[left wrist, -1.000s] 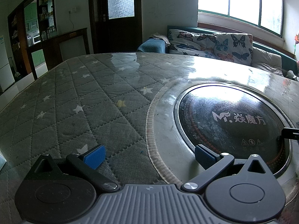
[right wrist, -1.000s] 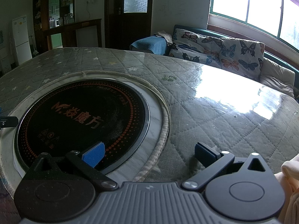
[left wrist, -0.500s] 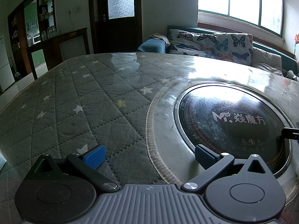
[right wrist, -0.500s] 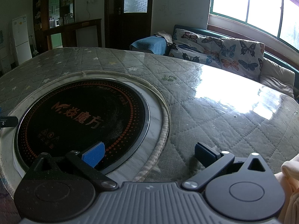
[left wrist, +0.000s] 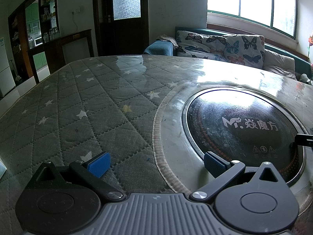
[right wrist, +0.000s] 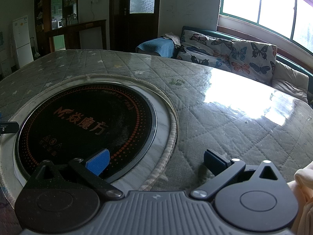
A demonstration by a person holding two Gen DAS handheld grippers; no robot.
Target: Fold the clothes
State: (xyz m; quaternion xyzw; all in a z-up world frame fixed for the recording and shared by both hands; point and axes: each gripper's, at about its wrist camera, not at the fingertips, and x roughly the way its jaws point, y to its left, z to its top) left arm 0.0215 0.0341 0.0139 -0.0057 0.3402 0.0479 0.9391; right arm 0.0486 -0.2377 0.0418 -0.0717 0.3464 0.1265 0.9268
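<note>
While you hold both tools low over the table, this is what lies before you, nearest first.

Left gripper (left wrist: 155, 163): your blue-padded jaws are spread wide with nothing between them, above the quilt's edge.
Right gripper (right wrist: 155, 163): likewise released and empty, one pad over the cooktop, the other over the quilt.
Clothes: a pale cream fabric bundle (right wrist: 304, 178) sits at the right edge of your right view, just beside the tool; how it lies cannot be told.
Table cover: grey quilted star-print cloth (left wrist: 93, 105) under a glossy clear sheet.
Cooktop: round black glass induction plate (right wrist: 86, 123) set in the table, marked "M." with Chinese characters and three warning triangles.
Beyond: butterfly-print sofa cushions (left wrist: 221, 45) under the window (left wrist: 252, 2), and a dark wooden door (left wrist: 121, 17).
</note>
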